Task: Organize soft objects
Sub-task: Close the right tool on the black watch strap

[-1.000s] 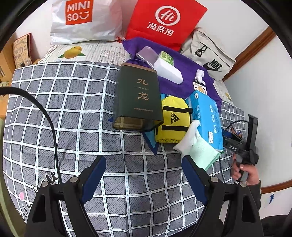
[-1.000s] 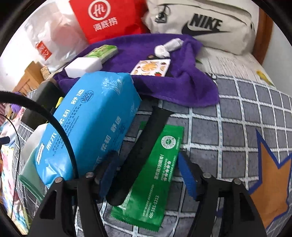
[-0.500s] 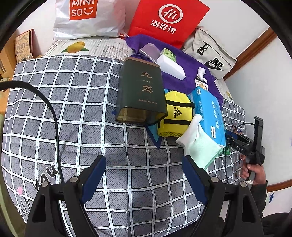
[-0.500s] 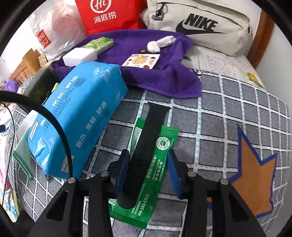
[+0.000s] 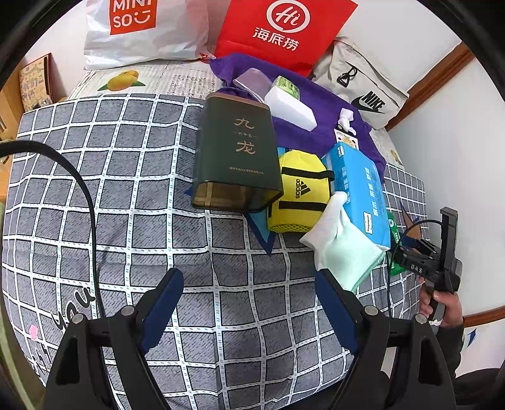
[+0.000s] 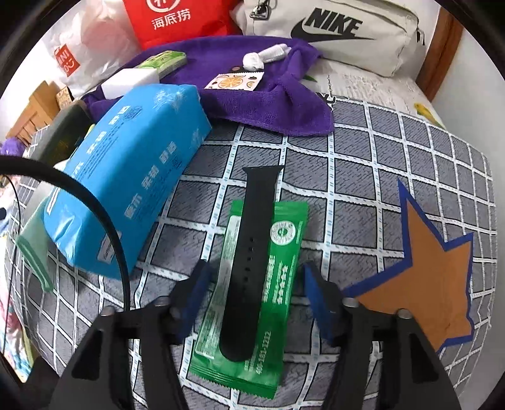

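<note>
Three bags (image 5: 285,23) — one towel (image 6: 252,104), one tin (image 5: 236,157).

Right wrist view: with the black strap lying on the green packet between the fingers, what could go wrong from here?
1. The right gripper is opening astride both the black watch strap and the green sachet beneath it, so a re-close could pinch both or slide the strap off the slick wrapper.
2. The blue tissue pack lies close beside the near finger; sideways drift might nudge it.
</note>
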Available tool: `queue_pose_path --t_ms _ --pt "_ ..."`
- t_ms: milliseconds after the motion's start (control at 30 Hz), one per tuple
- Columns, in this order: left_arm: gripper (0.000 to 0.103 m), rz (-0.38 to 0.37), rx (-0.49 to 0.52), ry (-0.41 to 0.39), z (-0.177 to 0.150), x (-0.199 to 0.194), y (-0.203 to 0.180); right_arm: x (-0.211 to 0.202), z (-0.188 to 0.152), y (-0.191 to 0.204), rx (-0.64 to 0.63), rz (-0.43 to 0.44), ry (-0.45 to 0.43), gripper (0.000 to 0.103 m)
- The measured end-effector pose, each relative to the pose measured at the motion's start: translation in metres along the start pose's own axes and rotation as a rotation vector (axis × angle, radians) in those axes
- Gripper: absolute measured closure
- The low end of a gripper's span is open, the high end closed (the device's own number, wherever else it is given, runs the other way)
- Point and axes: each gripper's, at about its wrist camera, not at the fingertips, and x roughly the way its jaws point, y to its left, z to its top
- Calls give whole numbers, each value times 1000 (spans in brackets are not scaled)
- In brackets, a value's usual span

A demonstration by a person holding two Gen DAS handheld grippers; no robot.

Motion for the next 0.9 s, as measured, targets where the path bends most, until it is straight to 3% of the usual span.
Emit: queue_pose_path --t_ms 33,167,267,300,367,733,900 --pt "19 1 1 1 0 0 0 -1 -3 1 -6 -2 0 26" --pt "19 5 3 9 -1 3 -1 -8 -15 2 -15 -18 -16 27" --pt "19 10 1 14 0 4 -1 -14 -15 -4 18 -10 -39 46" --pt "19 9 1 13 0 4 -1 -17 -15 -7 34 -4 -59 58" --pt "19 4 3 10 0 3 -2 -17 -12 -10 43 26 -62 65" --pt "19 17 -7 8 -2 1 3 -10 7 7 -66 -65 -64 65" --pt "19 20 -10 15 0 4 4 -22 13 13 -102 -44 -106 65"
